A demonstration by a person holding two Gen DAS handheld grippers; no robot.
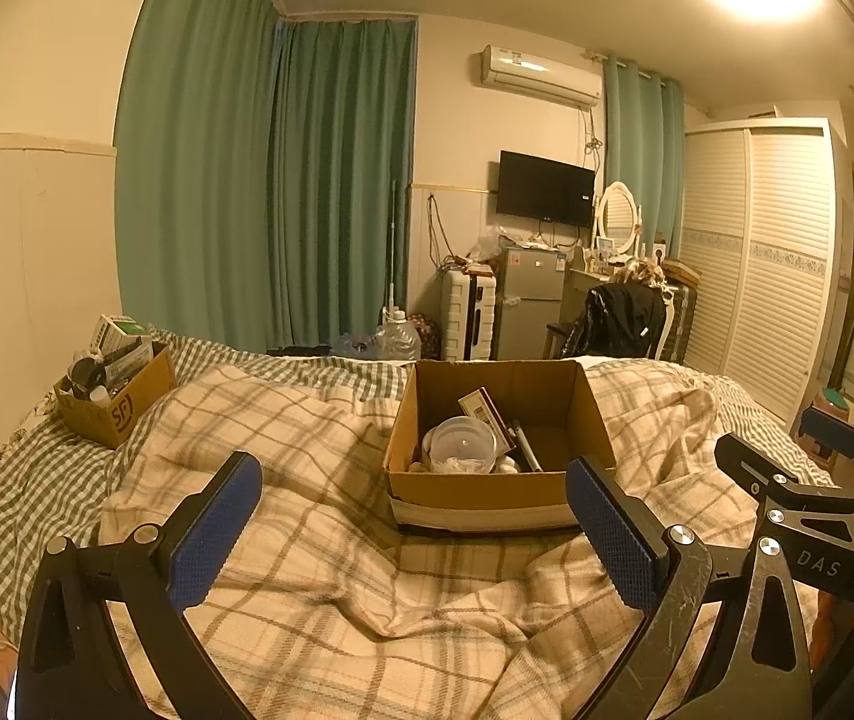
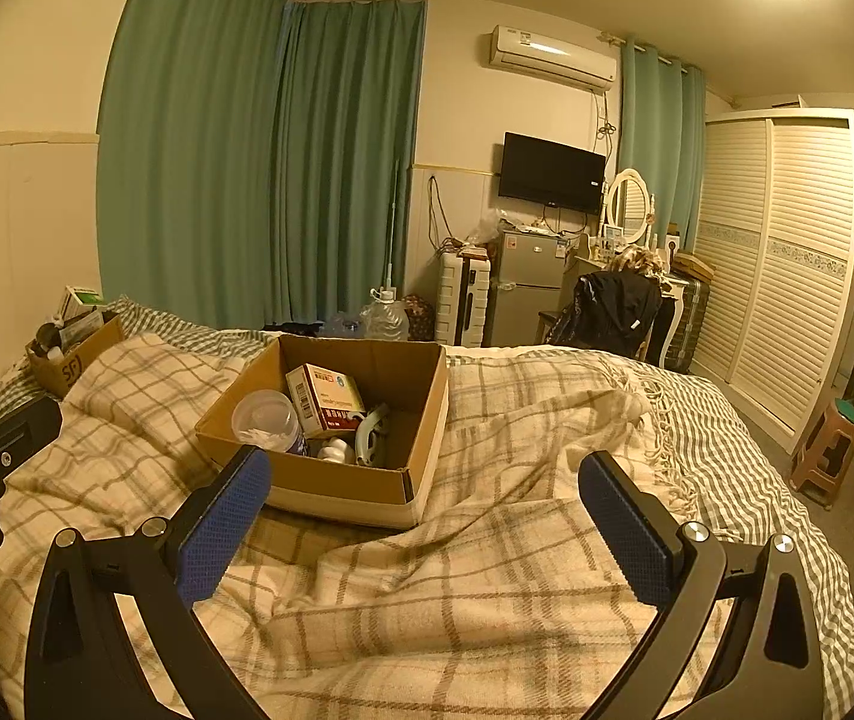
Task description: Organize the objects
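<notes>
An open cardboard box (image 1: 475, 489) (image 2: 343, 486) sits on the plaid blanket in the middle of the bed. It holds a clear lidded tub (image 1: 463, 441) (image 2: 265, 420), a small medicine carton (image 2: 325, 399) (image 1: 481, 408), a white object (image 2: 334, 450) and a curved pale tool (image 2: 367, 432). A second box marked SF (image 1: 118, 405) (image 2: 76, 354), full of bottles and cartons, stands at the far left of the bed. My left gripper (image 1: 415, 516) is open and empty, just short of the middle box. My right gripper (image 2: 427, 516) is open and empty, to the right of that box.
The plaid blanket (image 1: 307, 540) lies rumpled over a checked sheet (image 2: 745, 480). Beyond the bed stand water jugs (image 1: 397, 336), a suitcase, a small fridge (image 1: 529, 300), a chair with a black jacket (image 2: 613, 306) and a wardrobe. A stool (image 2: 829, 450) stands at right.
</notes>
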